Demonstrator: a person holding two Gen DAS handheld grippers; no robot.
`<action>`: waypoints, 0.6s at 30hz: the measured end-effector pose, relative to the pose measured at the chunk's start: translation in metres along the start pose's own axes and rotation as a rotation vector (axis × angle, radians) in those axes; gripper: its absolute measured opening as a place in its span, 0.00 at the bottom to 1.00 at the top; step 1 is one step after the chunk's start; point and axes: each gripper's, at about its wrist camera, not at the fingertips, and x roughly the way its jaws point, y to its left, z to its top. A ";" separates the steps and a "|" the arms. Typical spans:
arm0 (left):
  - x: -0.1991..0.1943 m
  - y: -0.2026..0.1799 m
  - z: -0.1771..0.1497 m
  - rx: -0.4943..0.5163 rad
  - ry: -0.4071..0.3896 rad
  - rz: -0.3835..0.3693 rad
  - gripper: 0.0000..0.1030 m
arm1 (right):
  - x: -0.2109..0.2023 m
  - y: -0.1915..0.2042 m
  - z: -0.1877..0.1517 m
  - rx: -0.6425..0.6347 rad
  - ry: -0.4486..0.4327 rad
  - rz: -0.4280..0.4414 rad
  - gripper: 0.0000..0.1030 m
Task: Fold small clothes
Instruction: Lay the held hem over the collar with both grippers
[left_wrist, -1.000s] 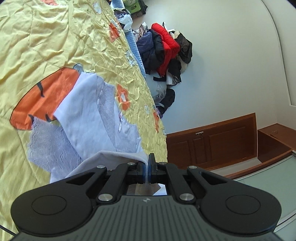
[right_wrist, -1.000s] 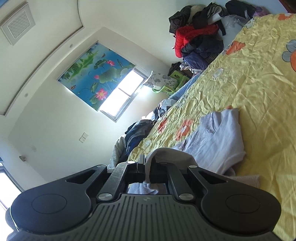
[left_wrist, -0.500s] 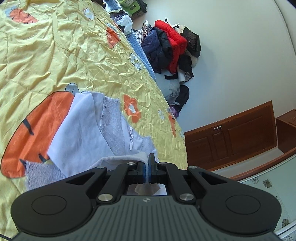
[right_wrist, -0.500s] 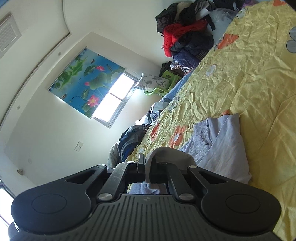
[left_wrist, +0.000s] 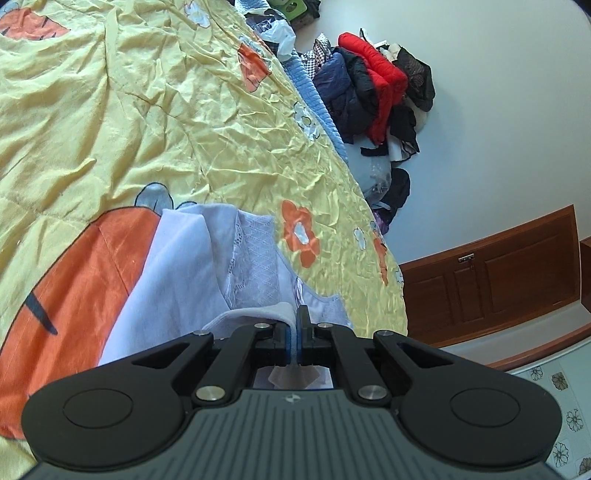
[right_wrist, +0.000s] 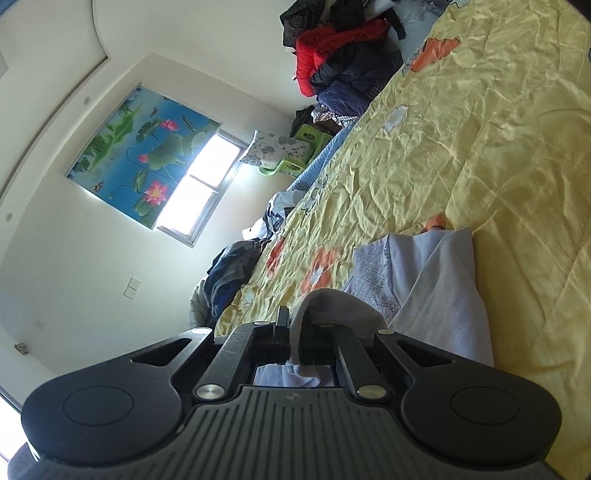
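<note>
A small pale lilac garment (left_wrist: 192, 266) with a lace panel lies on the yellow bedspread (left_wrist: 147, 129). My left gripper (left_wrist: 294, 326) is shut on one edge of it, with the cloth pinched between the jaws. The same garment shows in the right wrist view (right_wrist: 436, 288). My right gripper (right_wrist: 293, 328) is shut on another edge, and a fold of cloth curls over its right finger. Both held edges are lifted above the bed and the rest of the garment trails down onto it.
A pile of red and dark jackets (left_wrist: 373, 96) sits at the far end of the bed. Wooden cabinets (left_wrist: 491, 280) line the wall past the bed edge. Dark clothes (right_wrist: 229, 273) are heaped below a window (right_wrist: 199, 188).
Both grippers have carried the held edges further over the garment, so more bedspread shows ahead of them. Both grips are unchanged.
</note>
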 end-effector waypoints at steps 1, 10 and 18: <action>0.002 0.000 0.002 0.001 0.002 0.003 0.03 | 0.003 -0.001 0.001 0.003 0.001 -0.003 0.07; 0.032 0.011 0.018 -0.045 0.066 0.041 0.03 | 0.021 -0.016 0.003 0.048 0.013 -0.045 0.11; 0.045 0.029 0.027 -0.136 0.113 0.012 0.03 | 0.029 -0.022 0.009 0.057 0.057 -0.057 0.18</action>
